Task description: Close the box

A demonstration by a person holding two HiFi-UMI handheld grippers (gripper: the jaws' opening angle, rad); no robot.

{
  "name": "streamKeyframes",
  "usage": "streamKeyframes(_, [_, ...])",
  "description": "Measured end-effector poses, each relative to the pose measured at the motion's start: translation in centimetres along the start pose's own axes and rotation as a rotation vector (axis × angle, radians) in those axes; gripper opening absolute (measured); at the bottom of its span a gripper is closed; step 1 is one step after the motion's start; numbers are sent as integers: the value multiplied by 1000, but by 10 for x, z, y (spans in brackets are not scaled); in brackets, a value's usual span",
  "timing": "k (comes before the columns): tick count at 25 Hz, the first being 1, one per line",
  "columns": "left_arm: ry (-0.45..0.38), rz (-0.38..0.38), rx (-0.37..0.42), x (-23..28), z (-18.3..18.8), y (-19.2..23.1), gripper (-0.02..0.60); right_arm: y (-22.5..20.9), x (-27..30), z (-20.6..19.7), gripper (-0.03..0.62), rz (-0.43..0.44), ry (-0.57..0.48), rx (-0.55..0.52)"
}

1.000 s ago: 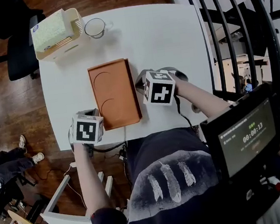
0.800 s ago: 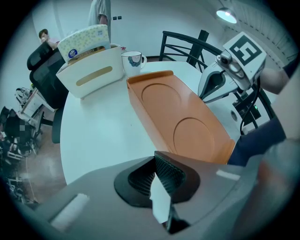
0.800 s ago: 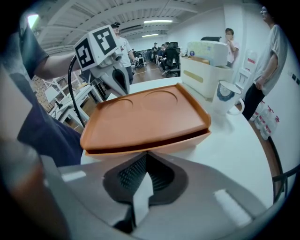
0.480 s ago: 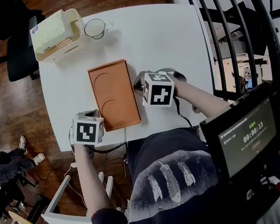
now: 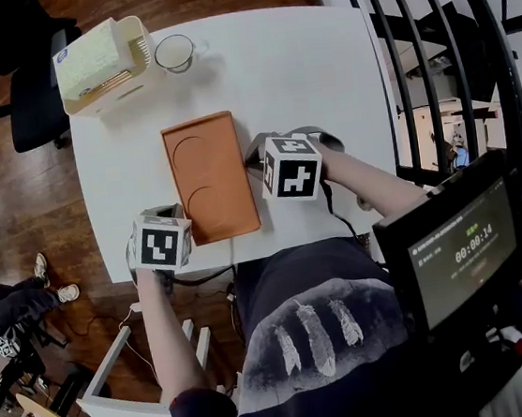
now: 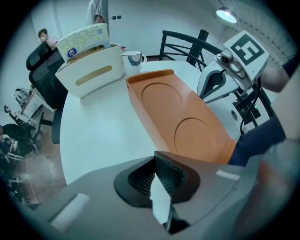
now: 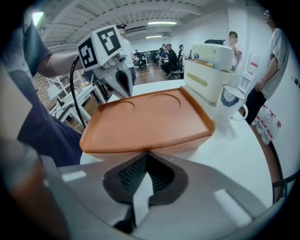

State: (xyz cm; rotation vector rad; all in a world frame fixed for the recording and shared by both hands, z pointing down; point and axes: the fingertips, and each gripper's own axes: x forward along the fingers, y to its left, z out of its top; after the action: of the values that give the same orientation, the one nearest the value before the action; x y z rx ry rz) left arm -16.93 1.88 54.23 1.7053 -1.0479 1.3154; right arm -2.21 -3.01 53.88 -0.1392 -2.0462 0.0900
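Nearly shut, but the lid may not be locked

Seemingly the lid [image 7: 150, 117] lies flat on the box [image 5: 210, 176], which sits lengthwise at centre frame of the head view on the table [image 5: 320, 73]. The right gripper view shows no gap along the near seam, though the far edges can't be checked.

The risk, as I judge it, is that a sideways nudge would slide the light box over the smooth top instead of seating the lid. Pressing one edge alone could also pop up the opposite one.

The right gripper [image 5: 260, 159] sits just beside the box's right long side at mid-length, forearm reaching in from lower right, jaws pressed together on nothing. The left gripper [image 5: 173, 211] hangs near the box's lower-left corner at the table's near edge, aimed along the box, jaws likewise together and empty.
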Motion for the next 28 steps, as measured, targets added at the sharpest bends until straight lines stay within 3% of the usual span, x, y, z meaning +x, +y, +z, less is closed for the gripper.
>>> streamKeyframes(5, [-32,-37,8,5,6,-9,14,1,-1,2,5,-4,-10,4])
streamKeyframes(12, [2,11,52,6,7,-3,12,-1,0,1,5,-16,-17,22])
streamKeyframes(16, [-38,-13,-3,6,9,-2,14,0,0,1,5,6,-23,59])
streamKeyframes(19, [-46,14,-17,0,13,7,14,-5,-8,2,5,14,-20,79])
streamKeyframes(28, [-37,37,-40,-4,17,20,15,-50,-46,0,5,-73,-23,89])
